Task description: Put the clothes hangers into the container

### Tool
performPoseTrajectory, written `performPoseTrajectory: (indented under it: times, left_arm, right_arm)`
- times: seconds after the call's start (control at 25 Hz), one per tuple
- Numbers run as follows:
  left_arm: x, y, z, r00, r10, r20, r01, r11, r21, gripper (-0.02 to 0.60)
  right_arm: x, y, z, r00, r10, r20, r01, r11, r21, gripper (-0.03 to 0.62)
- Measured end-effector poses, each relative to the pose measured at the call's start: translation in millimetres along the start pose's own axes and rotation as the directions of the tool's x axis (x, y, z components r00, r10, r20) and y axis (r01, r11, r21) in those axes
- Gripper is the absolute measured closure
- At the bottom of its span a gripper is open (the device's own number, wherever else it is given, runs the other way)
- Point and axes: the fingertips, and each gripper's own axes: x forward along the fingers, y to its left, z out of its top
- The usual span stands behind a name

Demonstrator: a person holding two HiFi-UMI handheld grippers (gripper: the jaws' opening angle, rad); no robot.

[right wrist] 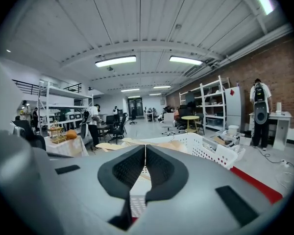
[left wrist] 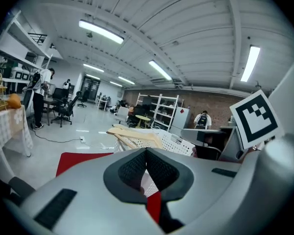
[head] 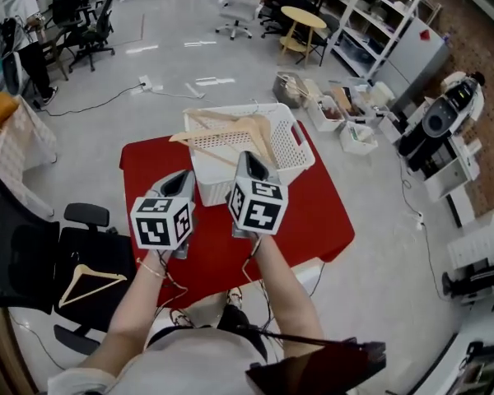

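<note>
Seeing wooden hangers (head: 230,130) already piled across the top of the white perforated basket (head: 300,153) on the red counter (head: 317,216), one end poking past the left rim. Probably not fully seated, going by the head view.

Reading left gripper (head: 184,175) as clenched: fingers (left wrist: 132,166) tip to tip, nothing between. Same for right gripper (head: 249,156): fingers pressed together, empty. Holding both above the counter's near half, just short of the basket, pointed toward it.

Spotting one more wooden hanger (head: 89,282) on the black chair (head: 29,253) at the left, well apart from the basket.

Judging the step as between picks: nothing in hand, stray on the chair not yet fetched.

Next, likely:
- Swing the left gripper down to the chair and spread the fingers first.
- Take the hanger by the shoulder or neck, carry it over the rim, let go.
- Watch for the hook snagging in the basket holes or on the pile.
- Maybe nudge the overhanging one inside too.
</note>
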Motion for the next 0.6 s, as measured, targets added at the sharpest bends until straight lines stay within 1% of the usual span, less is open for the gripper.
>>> performPoseTrajectory:
  times: [0.08, 0.24, 0.4, 0.6]
  left_arm:
    - [-11, -2, -7, 1.000, -0.003, 0.000, 0.003, 1.000, 0.004, 0.581]
    - [-24, -9, -9, 1.000, 0.019, 0.021, -0.019, 1.000, 0.017, 0.581]
    - [-31, -16, -3, 0.997, 0.053, 0.050, -0.054, 0.998, 0.018, 0.581]
    - [-30, -16, -6, 0.994, 0.091, 0.059, -0.092, 0.996, 0.015, 0.581]
  right_arm:
    - [-16, 9, -9, 0.999, -0.022, 0.024, 0.022, 1.000, -0.009, 0.574]
    - [-32, 19, -13, 0.999, -0.019, 0.046, 0.021, 0.999, -0.030, 0.574]
    - [-42, 17, -4, 0.998, 0.007, 0.067, -0.004, 0.999, -0.047, 0.574]
    - [-37, 14, -5, 0.998, 0.046, 0.051, -0.044, 0.998, -0.041, 0.574]
